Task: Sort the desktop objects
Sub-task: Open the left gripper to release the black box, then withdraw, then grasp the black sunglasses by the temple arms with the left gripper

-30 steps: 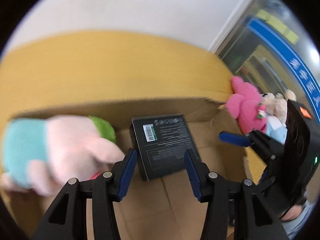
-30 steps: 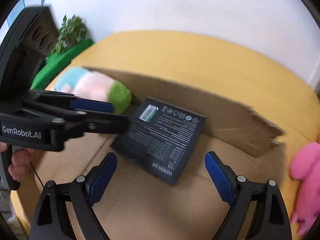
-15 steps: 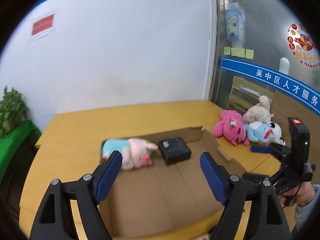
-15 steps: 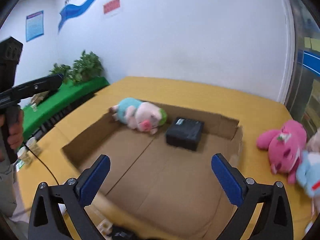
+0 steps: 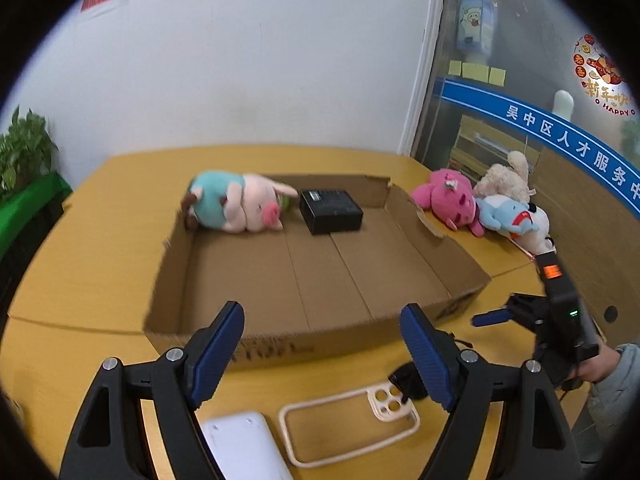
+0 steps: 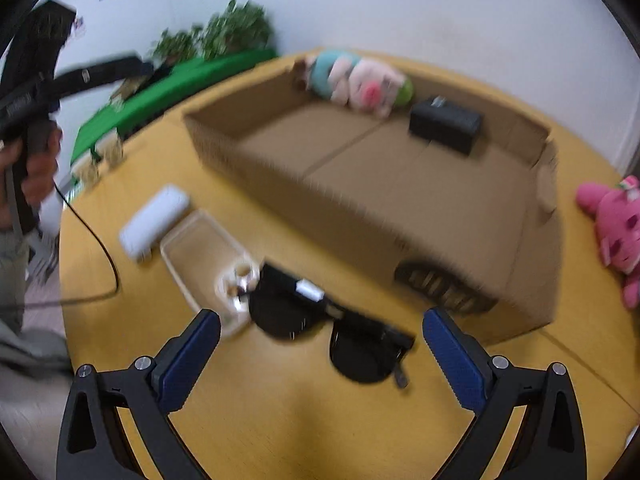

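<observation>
A shallow cardboard box [image 5: 224, 336] [image 6: 280, 184] lies on the yellow table. A pink and teal plush pig [image 5: 236, 208] [image 6: 356, 76] and a black box [image 5: 331, 210] [image 6: 446, 122] lie at its far end. My left gripper [image 5: 322, 350] is open and empty above a clear phone case [image 5: 352, 426] and a white power bank [image 5: 244, 446]. My right gripper [image 6: 320, 354] is open and empty, just above black sunglasses [image 6: 324, 320]. The phone case [image 6: 204, 256] and the power bank [image 6: 154, 222] lie left of the sunglasses.
A pink plush [image 5: 450, 200] [image 6: 616, 220], a beige plush [image 5: 506, 180] and a blue and white plush [image 5: 512, 218] lie right of the box. Green plants [image 6: 224, 32] and a green ledge stand left of the table. A black cable [image 6: 100, 256] crosses the table's left edge.
Both grippers have pulled back from inside the box to the table's near side. The right gripper has dropped towards the sunglasses. The black box stays in the cardboard box.
</observation>
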{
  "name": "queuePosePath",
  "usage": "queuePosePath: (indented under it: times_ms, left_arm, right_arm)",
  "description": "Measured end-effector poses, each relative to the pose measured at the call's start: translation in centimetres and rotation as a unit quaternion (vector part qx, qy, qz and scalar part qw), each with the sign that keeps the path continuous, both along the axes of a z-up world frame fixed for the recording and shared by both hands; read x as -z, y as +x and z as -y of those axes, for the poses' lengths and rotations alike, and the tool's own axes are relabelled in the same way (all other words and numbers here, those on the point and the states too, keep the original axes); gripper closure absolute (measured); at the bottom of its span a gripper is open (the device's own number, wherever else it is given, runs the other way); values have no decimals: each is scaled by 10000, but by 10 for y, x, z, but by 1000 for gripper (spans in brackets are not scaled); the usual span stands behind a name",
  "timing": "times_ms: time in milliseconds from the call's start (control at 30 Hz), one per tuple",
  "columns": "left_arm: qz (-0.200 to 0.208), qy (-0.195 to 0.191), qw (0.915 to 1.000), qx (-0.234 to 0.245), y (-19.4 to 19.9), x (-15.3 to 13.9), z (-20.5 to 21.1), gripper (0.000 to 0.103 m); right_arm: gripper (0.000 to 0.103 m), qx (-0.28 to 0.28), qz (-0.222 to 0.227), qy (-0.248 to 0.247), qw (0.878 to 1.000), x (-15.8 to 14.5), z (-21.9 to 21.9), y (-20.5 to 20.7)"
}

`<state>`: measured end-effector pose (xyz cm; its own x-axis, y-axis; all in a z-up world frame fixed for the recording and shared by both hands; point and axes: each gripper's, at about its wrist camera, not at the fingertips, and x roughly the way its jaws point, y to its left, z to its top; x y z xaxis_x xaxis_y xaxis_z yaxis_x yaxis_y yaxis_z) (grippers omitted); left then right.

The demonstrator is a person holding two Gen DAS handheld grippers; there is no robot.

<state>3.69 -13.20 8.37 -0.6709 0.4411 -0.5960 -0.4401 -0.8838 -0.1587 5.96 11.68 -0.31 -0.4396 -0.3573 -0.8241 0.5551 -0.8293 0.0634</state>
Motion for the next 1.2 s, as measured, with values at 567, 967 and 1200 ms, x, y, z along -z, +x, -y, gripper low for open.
queuePosePath:
  times_ms: [567, 967, 1200]
  left_arm:
    - [776, 78, 9966, 253, 2, 53, -22, 22]
    - [1469, 333, 9853, 801, 0, 82, -62, 23]
    - [1763, 392, 9786, 983, 7, 95, -80, 23]
  right_arm:
    - [3, -212, 429, -274, 9985, 40, 1, 11]
    - [33, -32, 281, 203, 9994, 46, -3, 30]
    - [46, 70, 168, 397, 9990, 55, 2, 44]
